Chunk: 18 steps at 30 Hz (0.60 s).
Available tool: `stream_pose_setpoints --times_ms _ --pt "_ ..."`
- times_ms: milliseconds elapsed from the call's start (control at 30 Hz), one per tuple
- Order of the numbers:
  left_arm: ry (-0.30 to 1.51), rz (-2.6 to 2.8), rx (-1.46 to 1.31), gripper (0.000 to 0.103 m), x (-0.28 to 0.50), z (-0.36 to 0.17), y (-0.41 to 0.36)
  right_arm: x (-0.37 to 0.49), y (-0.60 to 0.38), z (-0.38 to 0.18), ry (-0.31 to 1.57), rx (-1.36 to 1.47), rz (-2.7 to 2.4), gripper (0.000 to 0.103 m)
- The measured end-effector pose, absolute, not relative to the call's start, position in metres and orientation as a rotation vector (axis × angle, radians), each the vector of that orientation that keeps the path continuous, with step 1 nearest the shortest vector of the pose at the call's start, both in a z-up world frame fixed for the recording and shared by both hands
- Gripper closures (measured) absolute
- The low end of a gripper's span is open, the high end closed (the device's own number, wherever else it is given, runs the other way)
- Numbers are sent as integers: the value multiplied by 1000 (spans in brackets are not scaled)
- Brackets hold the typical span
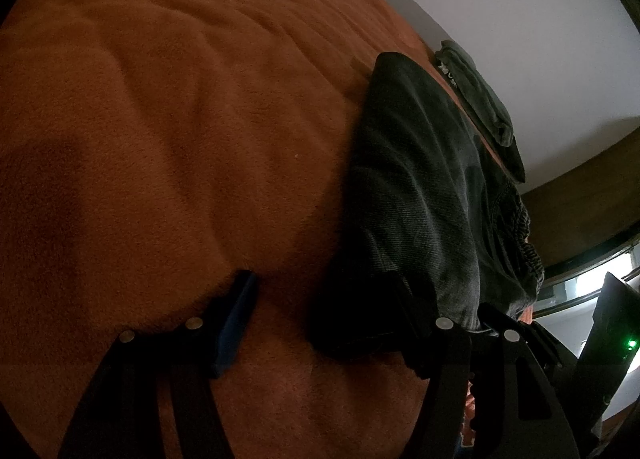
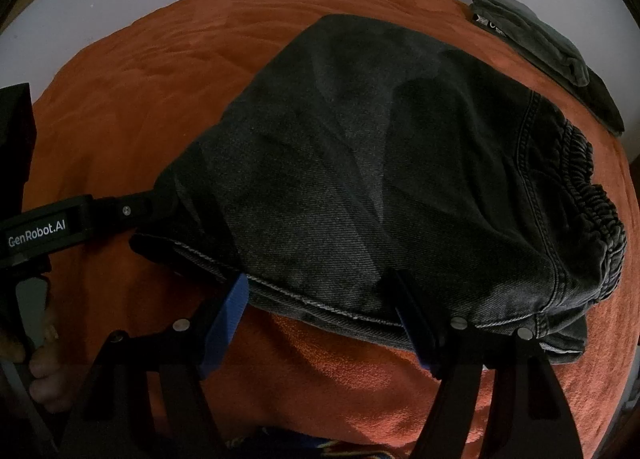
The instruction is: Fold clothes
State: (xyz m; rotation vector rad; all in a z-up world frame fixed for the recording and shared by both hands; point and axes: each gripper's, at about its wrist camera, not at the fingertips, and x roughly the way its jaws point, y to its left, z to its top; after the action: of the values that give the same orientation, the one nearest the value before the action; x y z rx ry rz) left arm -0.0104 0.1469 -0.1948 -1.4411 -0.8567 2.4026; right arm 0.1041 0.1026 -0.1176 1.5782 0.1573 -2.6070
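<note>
Dark denim trousers (image 2: 380, 163) lie folded on the orange blanket (image 2: 132, 107), elastic waistband (image 2: 588, 195) to the right. My right gripper (image 2: 320, 287) stands open at the near hem, the stitched edge lying loosely across the gap between its blue-padded fingers (image 2: 226, 323). In the left wrist view the trousers (image 1: 420, 179) are at the right. My left gripper (image 1: 322, 287) is open at their near left corner, the right finger against the cloth and the left finger over bare blanket. The left gripper (image 2: 144, 227) also shows in the right wrist view, at that corner.
A second grey-green folded garment (image 2: 540, 47) lies at the blanket's far right edge against the white wall (image 1: 520, 19). A hand (image 2: 40, 371) holds the left gripper's handle. Wide bare blanket (image 1: 160, 119) spreads left of the trousers.
</note>
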Motion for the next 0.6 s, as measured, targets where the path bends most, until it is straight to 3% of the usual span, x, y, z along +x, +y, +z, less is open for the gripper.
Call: stream_pose_setpoints --times_ms 267,333,600 --pt "-859 2396 -1438 36 -9 -195 146 102 106 -113 139 1563 -2612 30" --pt "-858 2391 -1437 36 -8 -195 145 100 115 -100 116 1528 -2647 44" --pt "-836 2398 -1440 36 -5 -194 147 76 174 -92 -32 1555 -2761 45"
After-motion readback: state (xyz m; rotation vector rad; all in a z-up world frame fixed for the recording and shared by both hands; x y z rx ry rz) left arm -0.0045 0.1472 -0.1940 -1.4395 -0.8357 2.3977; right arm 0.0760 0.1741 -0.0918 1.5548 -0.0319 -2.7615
